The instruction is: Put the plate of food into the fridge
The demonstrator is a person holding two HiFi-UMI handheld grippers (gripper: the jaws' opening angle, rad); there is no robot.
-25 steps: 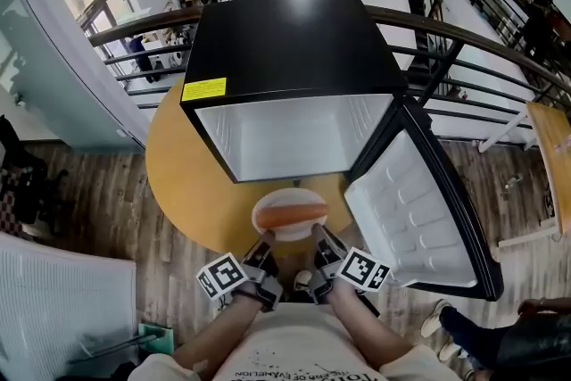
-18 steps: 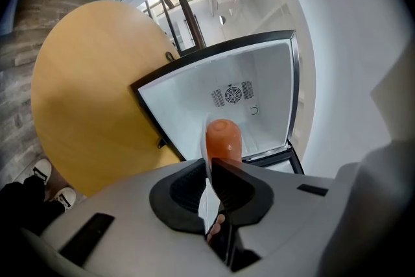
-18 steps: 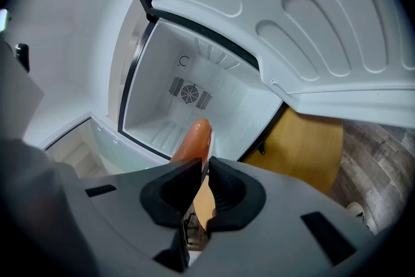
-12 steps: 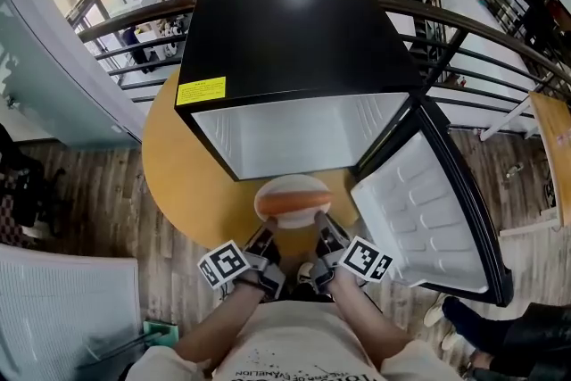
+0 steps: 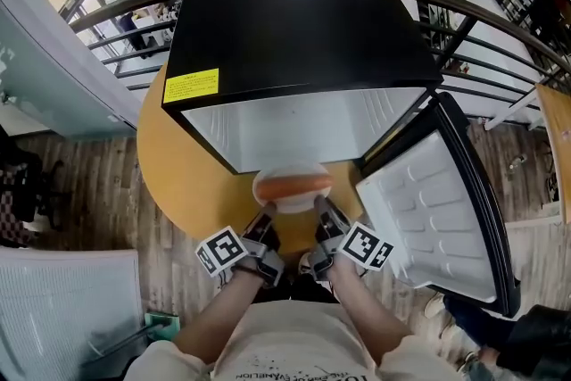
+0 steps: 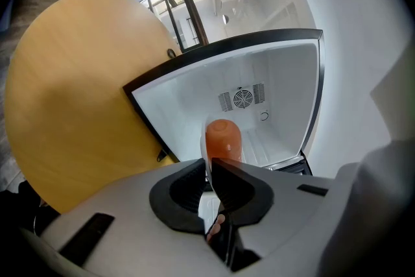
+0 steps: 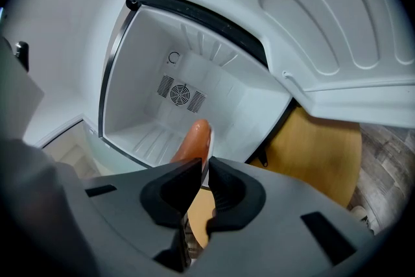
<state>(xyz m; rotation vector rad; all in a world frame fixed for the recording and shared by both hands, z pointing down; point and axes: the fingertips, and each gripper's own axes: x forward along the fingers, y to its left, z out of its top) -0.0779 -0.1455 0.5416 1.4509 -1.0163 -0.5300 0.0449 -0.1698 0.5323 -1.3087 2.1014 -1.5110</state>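
Before fridge [image 5: 294,22], both tools [image 5: 267,219] [image 5: 321,212] reach forward clamping plate [image 5: 292,188].

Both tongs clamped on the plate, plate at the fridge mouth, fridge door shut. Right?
No: the fridge door is swung open to the right, as the head view shows. The left tongs and right tongs do clamp the plate at the fridge mouth.

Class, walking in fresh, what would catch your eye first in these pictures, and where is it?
The black mini fridge on the round wooden table dominates, its white-lined door swung open to the right. At its mouth, the left hand-held gripper and right hand-held gripper each clamp the white plate carrying an orange sausage.
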